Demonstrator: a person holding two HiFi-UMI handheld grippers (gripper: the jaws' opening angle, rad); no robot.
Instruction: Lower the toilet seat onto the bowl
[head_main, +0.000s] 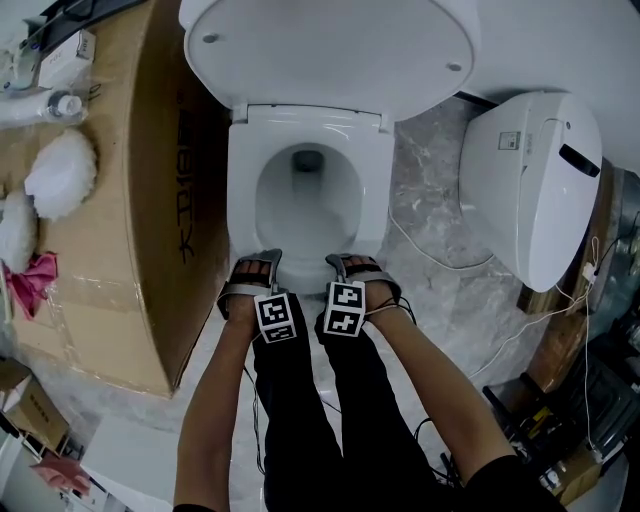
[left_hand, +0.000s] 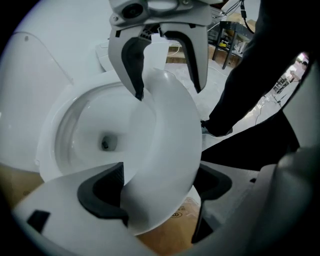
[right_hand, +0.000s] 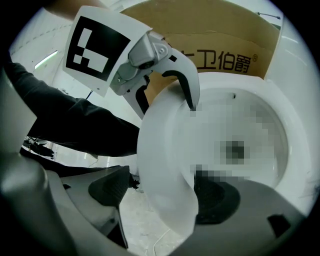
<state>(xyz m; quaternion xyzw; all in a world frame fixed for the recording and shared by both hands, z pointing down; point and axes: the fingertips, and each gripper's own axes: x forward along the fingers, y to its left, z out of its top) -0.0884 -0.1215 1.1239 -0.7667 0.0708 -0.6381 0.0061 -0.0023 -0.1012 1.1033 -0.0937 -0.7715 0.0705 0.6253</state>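
The white toilet seat (head_main: 245, 190) lies low over the bowl (head_main: 306, 205), and its lid (head_main: 330, 45) stands raised behind. My left gripper (head_main: 252, 272) and right gripper (head_main: 355, 268) hold the seat's front rim side by side. In the left gripper view the seat (left_hand: 170, 130) runs between the left gripper's (left_hand: 160, 192) dark pads (left_hand: 102, 192). In the right gripper view the seat rim (right_hand: 165, 150) fills the right gripper's (right_hand: 165, 187) jaws. Whether the seat touches the bowl's front edge I cannot tell.
A large cardboard box (head_main: 110, 180) stands close on the toilet's left, with white fluffy items (head_main: 60, 175) on it. A second white toilet unit (head_main: 535, 180) sits to the right. White cables (head_main: 440, 255) trail over the marble floor. The person's legs stand just behind the grippers.
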